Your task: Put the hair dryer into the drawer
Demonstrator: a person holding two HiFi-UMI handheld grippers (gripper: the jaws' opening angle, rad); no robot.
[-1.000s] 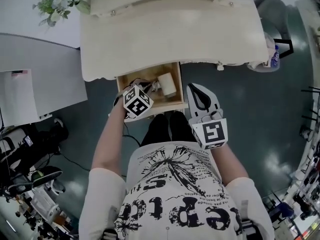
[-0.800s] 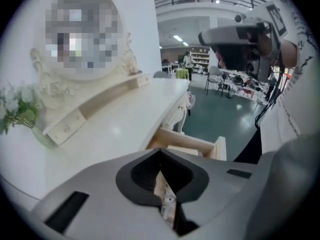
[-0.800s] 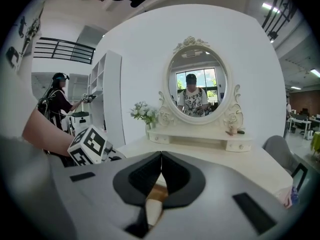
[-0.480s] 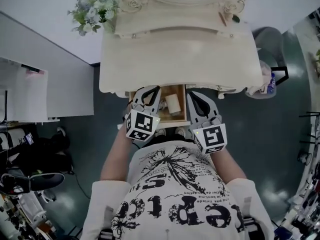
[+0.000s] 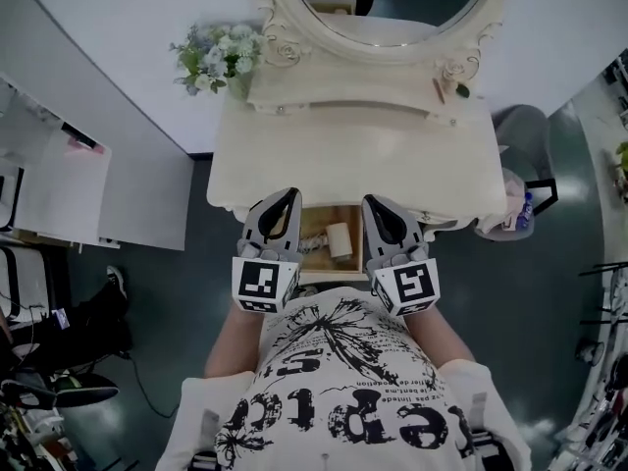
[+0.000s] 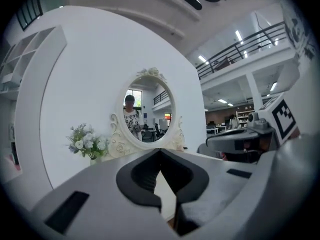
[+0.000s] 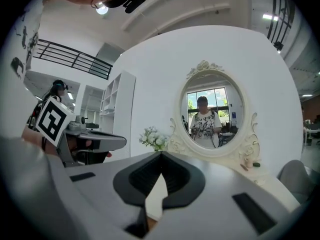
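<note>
The hair dryer lies in the open drawer under the desk's front edge. The left hand-held gripper and right hand-held gripper hover above it, both closed and empty. If the drawer is pushed shut, what looks like the cord could probably snag. Only the head view shows the drawer. The gripper views show just the meeting jaw tips, the mirror and the flowers.
</note>
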